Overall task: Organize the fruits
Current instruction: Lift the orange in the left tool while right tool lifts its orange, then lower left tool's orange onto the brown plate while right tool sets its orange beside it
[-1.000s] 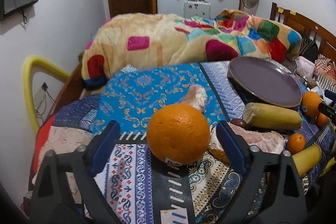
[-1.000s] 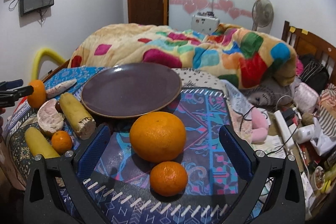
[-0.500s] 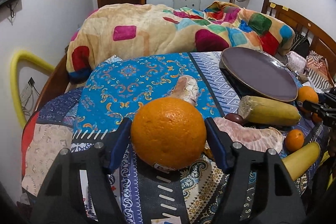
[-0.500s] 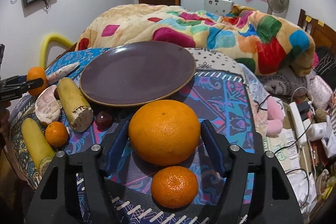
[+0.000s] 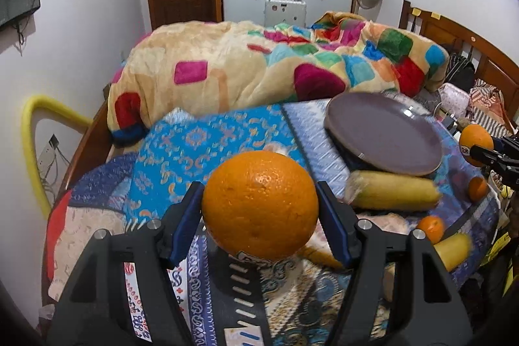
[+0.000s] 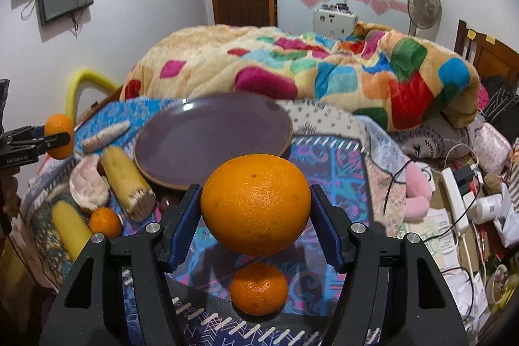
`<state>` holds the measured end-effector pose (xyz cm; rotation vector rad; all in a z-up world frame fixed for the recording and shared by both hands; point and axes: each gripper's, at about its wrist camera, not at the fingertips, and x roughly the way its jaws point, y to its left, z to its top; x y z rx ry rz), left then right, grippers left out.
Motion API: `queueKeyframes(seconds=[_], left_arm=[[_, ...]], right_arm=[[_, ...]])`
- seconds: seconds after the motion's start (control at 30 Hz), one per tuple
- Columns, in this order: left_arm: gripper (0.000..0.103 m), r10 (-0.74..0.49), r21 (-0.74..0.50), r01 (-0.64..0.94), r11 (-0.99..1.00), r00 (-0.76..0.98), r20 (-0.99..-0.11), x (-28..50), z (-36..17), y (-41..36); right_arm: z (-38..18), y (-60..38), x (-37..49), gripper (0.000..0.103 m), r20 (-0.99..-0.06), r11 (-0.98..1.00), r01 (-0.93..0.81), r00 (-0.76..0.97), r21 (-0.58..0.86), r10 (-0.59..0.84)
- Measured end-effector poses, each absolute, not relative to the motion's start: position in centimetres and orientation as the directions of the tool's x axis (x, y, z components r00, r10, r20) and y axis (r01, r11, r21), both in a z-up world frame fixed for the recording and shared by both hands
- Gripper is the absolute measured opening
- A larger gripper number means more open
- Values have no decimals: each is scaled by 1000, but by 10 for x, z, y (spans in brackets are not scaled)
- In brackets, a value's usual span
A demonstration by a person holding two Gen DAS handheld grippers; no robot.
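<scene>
Bare plate lies open; corn cob crowds its near-left rim.

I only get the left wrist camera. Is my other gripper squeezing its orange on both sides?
Observer: Yes. In the right wrist view, both blue pads of the right gripper press the big orange, one on each side, and it hangs above the bedspread.
Operator: What's lying past the bed on that side? I can't see there!
Observer: A pink soft toy lies just off the bedspread's right edge, with a black cable running across it.
</scene>
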<state>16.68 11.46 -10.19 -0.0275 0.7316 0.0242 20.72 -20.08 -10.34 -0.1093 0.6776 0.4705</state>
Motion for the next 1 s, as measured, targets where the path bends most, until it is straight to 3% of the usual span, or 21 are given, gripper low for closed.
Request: queueKeyframes(seconds=[0.53,1.0], left_arm=[[68,-65,-23,65,998,790,-609,213,-53,65],[68,-98,-19,114,993,742,-663,282,-64,33]], right_arm=[[-48,-201,231,62,-504,893,-448,761,48,409],[-61,-172,287,62,-553,886,-462,733,23,397]])
